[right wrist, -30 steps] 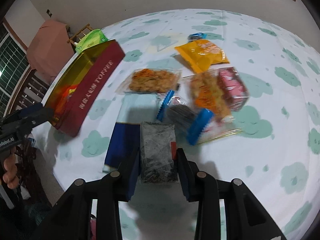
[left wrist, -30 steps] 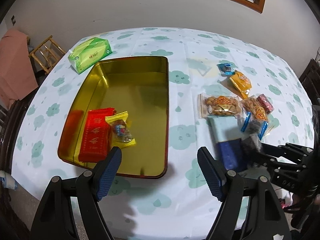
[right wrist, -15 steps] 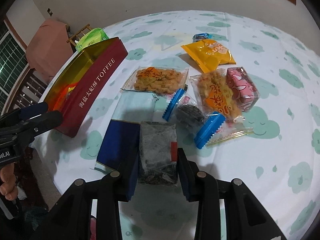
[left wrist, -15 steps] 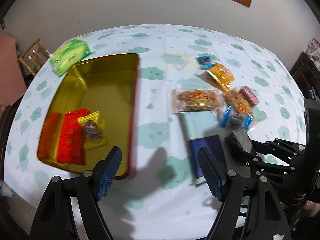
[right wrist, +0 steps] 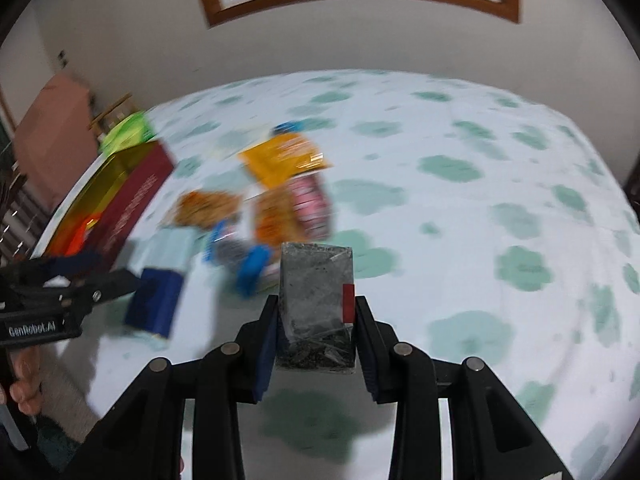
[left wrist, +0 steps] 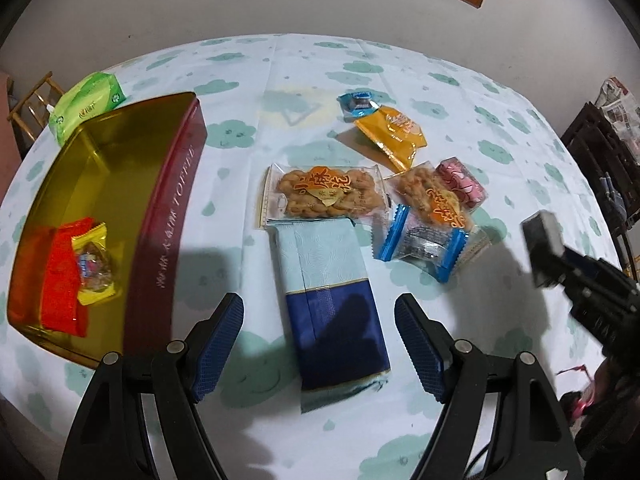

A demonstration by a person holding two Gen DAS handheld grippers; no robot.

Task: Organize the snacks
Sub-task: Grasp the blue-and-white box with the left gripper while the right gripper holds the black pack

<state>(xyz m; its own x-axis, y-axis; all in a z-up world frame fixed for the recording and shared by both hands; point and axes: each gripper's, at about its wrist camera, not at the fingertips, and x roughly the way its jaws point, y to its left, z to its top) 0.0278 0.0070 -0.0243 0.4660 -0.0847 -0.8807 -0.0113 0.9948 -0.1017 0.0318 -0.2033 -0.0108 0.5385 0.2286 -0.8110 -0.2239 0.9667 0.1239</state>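
While the left claw [left wrist: 318, 346] hangs with its blue-padded jaws spread wide and nothing between them, a long blue and pale-teal packet [left wrist: 330, 300] lies flat on the table [left wrist: 460, 80] directly below the gap, at the lower centre of the left wrist view. At the left of that frame sits a rectangular tin [left wrist: 168, 216] with a gold interior and dark red outer wall, and in its near end lie a red packet [left wrist: 60, 280] and a yellow-wrapped sweet [left wrist: 94, 264] resting partly on it. A green tissue pack [left wrist: 86, 106] lies just beyond the tin's far corner. Loose snacks cluster right of centre: a clear bag of fried twists [left wrist: 326, 194], a second clear bag of twists [left wrist: 434, 200] overlapping a pink packet [left wrist: 460, 182], a blue-ended clear wrapper [left wrist: 424, 246], an orange packet [left wrist: 392, 132] and a small blue sweet [left wrist: 358, 104] touching its far edge. The right claw [right wrist: 316, 330] is closed on a small dark grey packet [right wrist: 316, 300] with a red tab, gripping it by both sides and holding it upright above the table; in the left wrist view it shows at the right edge. Much of the right wrist view is blurred.
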